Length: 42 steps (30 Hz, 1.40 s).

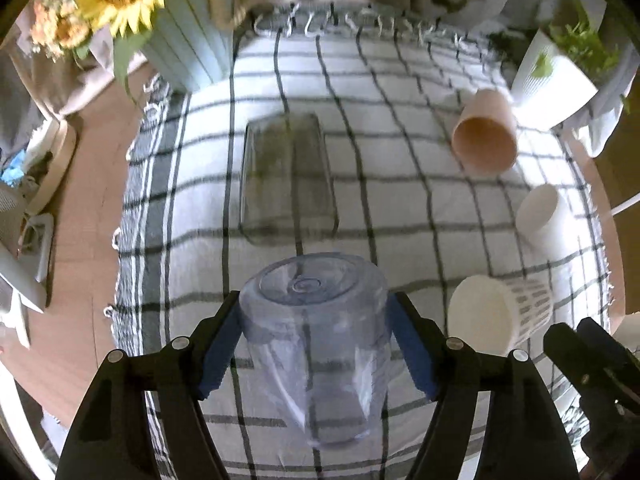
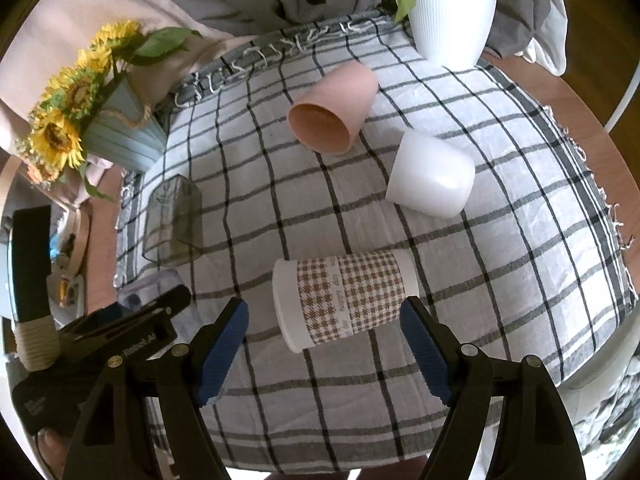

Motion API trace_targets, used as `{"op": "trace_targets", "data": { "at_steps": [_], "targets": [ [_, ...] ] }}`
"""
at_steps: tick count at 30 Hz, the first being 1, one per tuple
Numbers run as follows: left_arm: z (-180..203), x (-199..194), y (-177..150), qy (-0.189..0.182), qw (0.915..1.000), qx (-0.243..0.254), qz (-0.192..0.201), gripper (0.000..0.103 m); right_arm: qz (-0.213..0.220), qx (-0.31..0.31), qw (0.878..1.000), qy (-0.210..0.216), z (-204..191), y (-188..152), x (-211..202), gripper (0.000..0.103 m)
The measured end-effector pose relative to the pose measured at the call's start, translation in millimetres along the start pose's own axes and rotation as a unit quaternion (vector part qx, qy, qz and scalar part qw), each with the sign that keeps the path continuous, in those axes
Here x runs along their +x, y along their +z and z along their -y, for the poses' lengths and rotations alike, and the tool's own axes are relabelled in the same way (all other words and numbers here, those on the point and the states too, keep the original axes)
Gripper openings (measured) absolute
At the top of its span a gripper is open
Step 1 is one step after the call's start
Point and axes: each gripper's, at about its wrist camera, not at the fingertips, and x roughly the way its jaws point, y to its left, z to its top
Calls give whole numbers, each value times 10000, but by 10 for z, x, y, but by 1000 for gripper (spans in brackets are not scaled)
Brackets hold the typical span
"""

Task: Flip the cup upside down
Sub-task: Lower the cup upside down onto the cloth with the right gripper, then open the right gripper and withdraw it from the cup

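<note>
My left gripper (image 1: 314,320) is shut on a clear bluish plastic cup (image 1: 316,344), its base up and away from the camera, above the checked cloth (image 1: 400,208). In the right wrist view that cup (image 2: 160,292) shows partly behind the left gripper's body. My right gripper (image 2: 324,316) is open, its blue pads either side of a houndstooth paper cup (image 2: 344,300) lying on its side; they do not touch it. That cup also shows in the left wrist view (image 1: 500,316).
A smoky glass tumbler (image 1: 286,176) stands upside down mid-cloth. A pink cup (image 2: 332,108) and a white cup (image 2: 432,174) lie on their sides. A sunflower vase (image 2: 116,128) stands back left, a white plant pot (image 2: 452,16) back right.
</note>
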Motion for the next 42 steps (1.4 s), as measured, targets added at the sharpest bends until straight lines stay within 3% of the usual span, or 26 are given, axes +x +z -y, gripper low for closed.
{"op": "trace_targets", "data": {
  "at_steps": [7,11,18,31,33,35,42],
  "targets": [
    [74,-275,-88,-163,9974,62,703,72,190,-163,9997,14,-30,-6,-129,78],
    [151,-300,-174,-109,9962,200,835,72,176,-270,9995,-8,-21,-47,-136,78],
    [206,-343,-309,-30,9963,185,840,72,93,-322,9994,-55,66,-122,-124,78],
    [220,-364,-384,-242,9968,7,758,71,71,-452,9989,50,87,-200,-130,78],
    [218,-346,-380,-338,9971,-9,685,74,59,-420,9991,70,90,-202,-131,78],
    [212,-322,-377,-429,9973,-59,593,87,54,-396,9992,87,90,-204,-131,78],
    [200,-326,-386,-501,9970,-162,566,88,97,-377,9992,95,100,-208,-165,78]
  ]
}}
